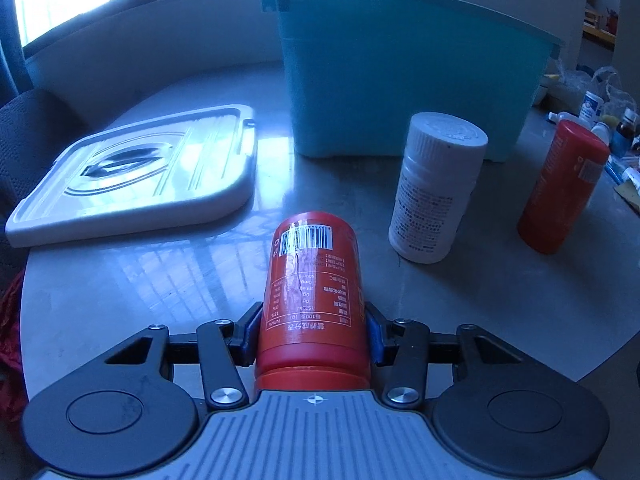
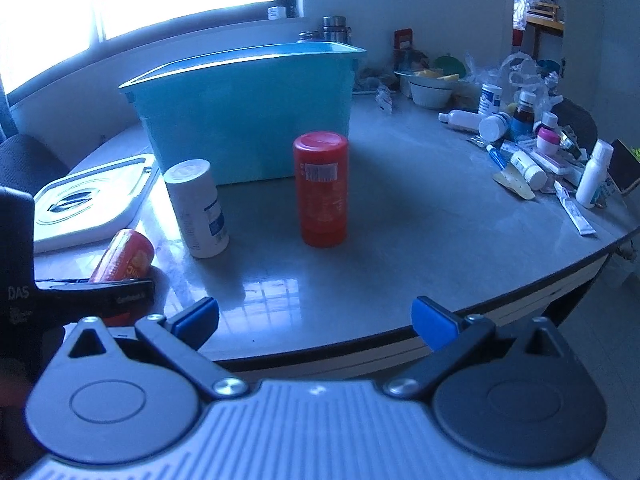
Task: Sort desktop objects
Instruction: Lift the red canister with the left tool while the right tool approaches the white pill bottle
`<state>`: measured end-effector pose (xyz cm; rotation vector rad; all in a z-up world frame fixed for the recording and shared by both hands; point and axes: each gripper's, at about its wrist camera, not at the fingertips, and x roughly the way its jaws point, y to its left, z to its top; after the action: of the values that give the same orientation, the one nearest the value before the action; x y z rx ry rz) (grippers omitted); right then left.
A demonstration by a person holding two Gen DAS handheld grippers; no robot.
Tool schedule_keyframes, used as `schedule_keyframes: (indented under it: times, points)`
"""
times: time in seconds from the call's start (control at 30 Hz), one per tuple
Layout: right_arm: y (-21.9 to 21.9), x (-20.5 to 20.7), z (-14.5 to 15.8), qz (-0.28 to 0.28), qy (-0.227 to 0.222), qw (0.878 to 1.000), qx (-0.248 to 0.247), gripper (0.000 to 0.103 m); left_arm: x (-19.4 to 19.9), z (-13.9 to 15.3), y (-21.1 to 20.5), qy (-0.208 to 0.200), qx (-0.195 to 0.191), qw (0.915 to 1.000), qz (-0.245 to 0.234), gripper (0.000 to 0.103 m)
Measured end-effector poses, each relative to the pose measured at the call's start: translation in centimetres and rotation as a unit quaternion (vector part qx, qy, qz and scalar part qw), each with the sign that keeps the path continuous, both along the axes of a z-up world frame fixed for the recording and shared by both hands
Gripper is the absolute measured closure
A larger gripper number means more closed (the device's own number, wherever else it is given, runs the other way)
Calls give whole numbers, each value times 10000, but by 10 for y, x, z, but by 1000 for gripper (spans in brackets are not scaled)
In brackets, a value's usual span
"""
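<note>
My left gripper [image 1: 313, 332] is shut on a red bottle [image 1: 314, 280] with a barcode label, held lying along the fingers just above the grey table. The same red bottle [image 2: 126, 258] and the left gripper's black body show at the left of the right wrist view. A white pill bottle [image 1: 438, 188] [image 2: 198, 208] and a second red bottle [image 1: 562, 186] [image 2: 322, 188] stand upright in front of the teal bin [image 1: 400, 68] [image 2: 248, 108]. My right gripper [image 2: 316, 322] is open and empty over the table's near edge.
The bin's white lid [image 1: 140, 176] [image 2: 88, 204] lies flat to the left of the bin. Many small bottles, tubes and packets [image 2: 532, 148] crowd the table's right side, with bowls [image 2: 430, 88] behind. A dark chair [image 1: 36, 128] stands at far left.
</note>
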<state>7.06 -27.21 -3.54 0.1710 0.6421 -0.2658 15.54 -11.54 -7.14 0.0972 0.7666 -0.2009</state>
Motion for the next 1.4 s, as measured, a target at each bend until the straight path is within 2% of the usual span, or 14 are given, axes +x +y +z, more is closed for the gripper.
schedule_keyframes:
  times: [0.8, 1.4]
  points:
    - [8, -4, 0, 149, -53, 9999, 58, 0, -23, 21, 25, -204, 65, 9996, 166, 53]
    - [27, 12, 4, 444, -236, 9987, 42, 0, -42, 37, 73, -337, 83, 9962, 800, 53]
